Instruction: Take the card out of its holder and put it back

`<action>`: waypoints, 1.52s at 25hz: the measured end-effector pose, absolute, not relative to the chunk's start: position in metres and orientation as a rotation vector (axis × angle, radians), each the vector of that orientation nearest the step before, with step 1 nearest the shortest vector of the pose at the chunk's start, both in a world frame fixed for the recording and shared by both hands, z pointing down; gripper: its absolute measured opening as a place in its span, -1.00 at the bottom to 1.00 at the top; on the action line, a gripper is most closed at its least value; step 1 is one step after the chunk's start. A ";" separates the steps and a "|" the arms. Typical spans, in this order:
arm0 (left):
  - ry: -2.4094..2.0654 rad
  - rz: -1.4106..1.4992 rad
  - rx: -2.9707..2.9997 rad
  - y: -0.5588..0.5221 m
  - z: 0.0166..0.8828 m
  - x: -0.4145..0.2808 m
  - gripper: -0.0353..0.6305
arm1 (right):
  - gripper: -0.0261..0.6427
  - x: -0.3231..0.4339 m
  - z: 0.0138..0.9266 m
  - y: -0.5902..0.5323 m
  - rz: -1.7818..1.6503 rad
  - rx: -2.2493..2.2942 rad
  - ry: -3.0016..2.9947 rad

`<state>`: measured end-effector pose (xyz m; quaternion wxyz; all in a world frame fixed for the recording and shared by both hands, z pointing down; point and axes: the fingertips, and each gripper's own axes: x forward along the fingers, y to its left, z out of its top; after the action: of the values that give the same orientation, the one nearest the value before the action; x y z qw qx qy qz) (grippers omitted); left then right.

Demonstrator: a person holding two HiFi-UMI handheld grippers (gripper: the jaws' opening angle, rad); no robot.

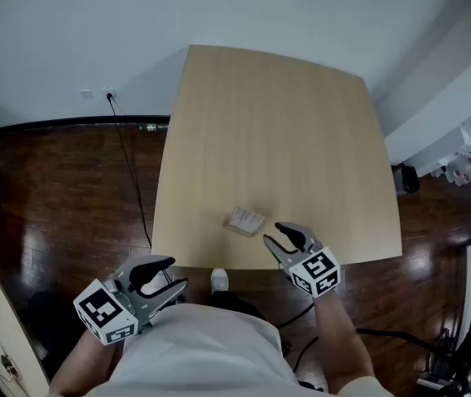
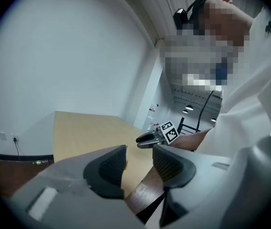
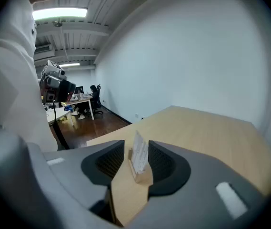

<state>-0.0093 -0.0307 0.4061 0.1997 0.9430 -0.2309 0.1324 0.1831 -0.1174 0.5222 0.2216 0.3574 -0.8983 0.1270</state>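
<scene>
- Pale table (image 1: 276, 139), white-walled room: holder (image 1: 244, 221) near the front edge, card (image 3: 139, 150) upright in it.
- Right gripper (image 1: 272, 232), jaws wide and empty, lined up just beside the card; approach step, with a pinch on the card probably next.
- Left gripper (image 1: 179, 272), jaws apart, empty, off the table.

You stood at a light wooden table (image 1: 276, 139) on a dark wood floor (image 1: 61, 197). Left of the table's far corner, a wall socket (image 1: 109, 94) fed a black cable (image 1: 133, 180) that trailed along the table's left side. Off the table's right edge sat a small dark object (image 1: 406, 179) and some red-and-white items (image 1: 467, 165).
</scene>
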 end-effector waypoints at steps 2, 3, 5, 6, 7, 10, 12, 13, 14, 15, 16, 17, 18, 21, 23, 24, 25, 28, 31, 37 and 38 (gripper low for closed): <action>-0.655 0.364 2.632 -0.041 0.406 0.001 -0.35 | -0.44 0.187 0.533 -0.133 0.365 0.949 -2.488; -0.658 0.362 2.630 -0.046 0.406 0.006 -0.35 | -0.44 0.189 0.538 -0.139 0.372 0.928 -2.491; -0.661 0.363 2.624 -0.055 0.406 0.015 -0.35 | -0.44 0.189 0.548 -0.150 0.386 0.883 -2.498; -0.661 0.366 2.620 -0.059 0.407 0.019 -0.35 | -0.44 0.187 0.553 -0.154 0.394 0.855 -2.503; -0.661 0.370 2.616 -0.062 0.407 0.022 -0.35 | -0.44 0.184 0.558 -0.156 0.401 0.826 -2.507; -0.661 0.384 2.609 -0.068 0.408 0.028 -0.35 | -0.45 0.173 0.567 -0.159 0.405 0.746 -2.520; -0.663 0.391 2.606 -0.071 0.409 0.030 -0.35 | -0.50 0.168 0.571 -0.160 0.404 0.713 -2.529; -0.664 0.394 2.604 -0.072 0.410 0.031 -0.35 | -0.53 0.167 0.573 -0.160 0.405 0.702 -2.533; -0.665 0.396 2.602 -0.072 0.411 0.032 -0.35 | -0.59 0.166 0.575 -0.160 0.407 0.694 -2.537; -0.666 0.399 2.600 -0.072 0.412 0.033 -0.35 | -0.65 0.165 0.576 -0.160 0.408 0.686 -2.542; -0.669 0.400 2.598 -0.072 0.413 0.034 -0.35 | -0.70 0.165 0.577 -0.160 0.410 0.681 -2.547; -0.673 0.400 2.594 -0.073 0.413 0.034 -0.35 | -0.75 0.165 0.578 -0.160 0.411 0.678 -2.551; -0.679 0.397 2.588 -0.073 0.413 0.033 -0.35 | -0.80 0.165 0.578 -0.161 0.411 0.676 -2.554; -0.698 0.382 2.565 -0.074 0.415 0.026 -0.35 | -0.82 0.163 0.577 -0.162 0.414 0.671 -2.562; -0.707 0.378 2.560 -0.071 0.416 0.022 -0.35 | -0.85 0.162 0.574 -0.161 0.416 0.673 -2.573; -0.710 0.379 2.559 -0.070 0.416 0.020 -0.35 | -0.85 0.162 0.572 -0.160 0.417 0.676 -2.576; -0.712 0.380 2.558 -0.069 0.415 0.018 -0.35 | -0.85 0.161 0.570 -0.161 0.417 0.680 -2.579; -0.714 0.380 2.553 -0.065 0.412 0.011 -0.35 | -0.86 0.160 0.560 -0.164 0.413 0.704 -2.590; -0.712 0.373 2.552 -0.057 0.413 0.007 -0.35 | -0.86 0.162 0.549 -0.166 0.398 0.730 -2.598; -0.713 0.349 2.570 -0.044 0.413 -0.010 -0.35 | -0.86 0.156 0.520 -0.161 0.330 0.779 -2.594; -0.710 0.345 2.576 -0.042 0.412 -0.012 -0.35 | -0.86 0.157 0.514 -0.159 0.323 0.792 -2.594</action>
<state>-0.0123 -0.0415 0.4120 0.2217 0.9323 -0.2570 0.1250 0.1566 -0.1591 0.5143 0.2035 0.2839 -0.9298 0.1156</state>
